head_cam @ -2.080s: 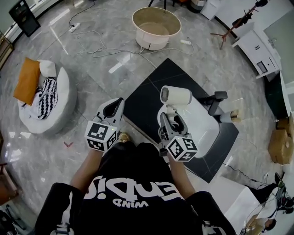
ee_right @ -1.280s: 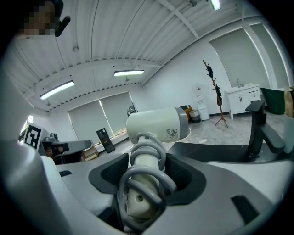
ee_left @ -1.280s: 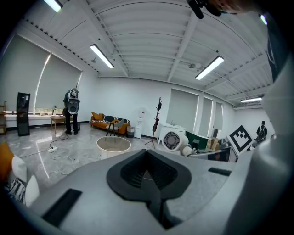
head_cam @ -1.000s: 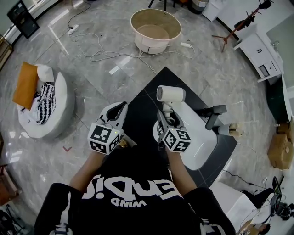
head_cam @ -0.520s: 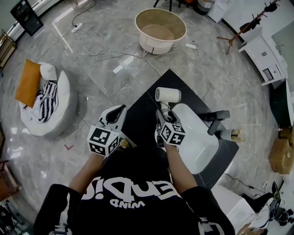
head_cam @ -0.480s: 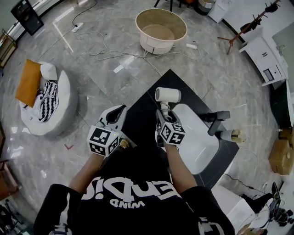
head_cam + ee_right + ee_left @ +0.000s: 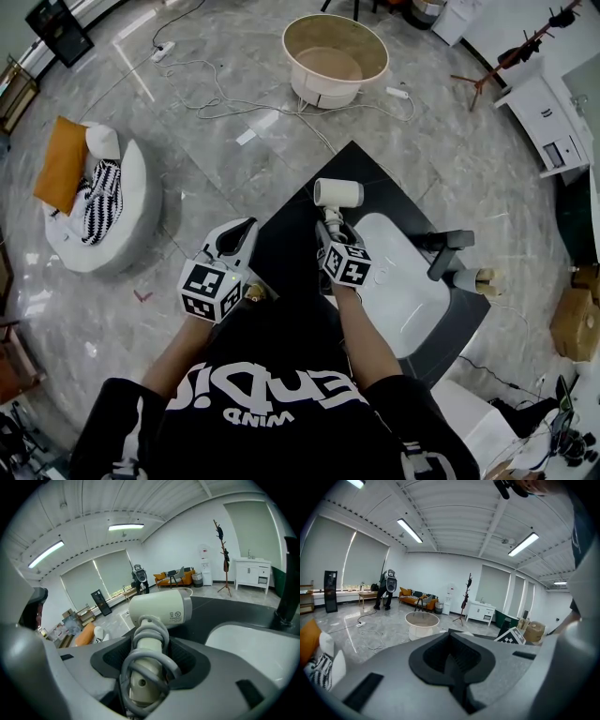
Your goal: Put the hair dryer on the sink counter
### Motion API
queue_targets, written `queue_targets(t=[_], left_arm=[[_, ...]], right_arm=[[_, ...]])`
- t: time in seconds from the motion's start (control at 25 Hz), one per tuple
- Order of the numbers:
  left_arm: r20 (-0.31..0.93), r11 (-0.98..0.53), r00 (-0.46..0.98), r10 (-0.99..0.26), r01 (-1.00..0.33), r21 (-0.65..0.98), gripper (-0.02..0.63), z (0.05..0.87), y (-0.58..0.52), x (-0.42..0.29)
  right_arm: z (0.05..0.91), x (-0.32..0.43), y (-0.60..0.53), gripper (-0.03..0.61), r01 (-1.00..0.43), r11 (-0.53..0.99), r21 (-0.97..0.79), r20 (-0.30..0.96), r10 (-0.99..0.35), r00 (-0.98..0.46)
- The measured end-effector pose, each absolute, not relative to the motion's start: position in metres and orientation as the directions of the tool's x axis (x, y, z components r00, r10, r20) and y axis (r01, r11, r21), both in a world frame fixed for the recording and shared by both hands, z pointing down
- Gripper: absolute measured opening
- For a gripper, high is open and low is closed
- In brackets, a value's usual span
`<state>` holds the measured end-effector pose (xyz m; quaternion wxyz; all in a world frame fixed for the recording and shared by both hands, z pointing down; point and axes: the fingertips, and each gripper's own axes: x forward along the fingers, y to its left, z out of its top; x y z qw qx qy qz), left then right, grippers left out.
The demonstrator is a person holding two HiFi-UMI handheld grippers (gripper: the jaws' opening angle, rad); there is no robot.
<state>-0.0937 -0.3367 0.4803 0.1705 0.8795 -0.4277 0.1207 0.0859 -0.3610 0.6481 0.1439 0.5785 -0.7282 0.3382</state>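
Sink counter [image 7: 289,223] below; right hand-held gripper [image 7: 331,228] clamps hair dryer [image 7: 339,192] handle, barrel apparently crosswise.

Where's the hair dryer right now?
Head view, center: the hair dryer is clamped by its cord-wrapped handle in the right gripper, over the black counter beside the white basin.

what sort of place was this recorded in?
Probably a big open lab or showroom, not a real bathroom: the sink sits in a black counter standing alone on a marble floor, with an orange sofa and a coat rack by the far wall.
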Motion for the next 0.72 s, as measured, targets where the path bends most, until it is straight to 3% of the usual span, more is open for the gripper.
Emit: queue_targets(t=[0.72], left_arm=[[0.358, -0.561, 0.605, -0.711, -0.795, 0.229, 0.009, 0.483, -0.340, -0.090]], right_arm=[[0.666, 0.082, -0.360, 0.267, -0.949, 0.137, -0.284, 0.648, -0.702, -0.296]])
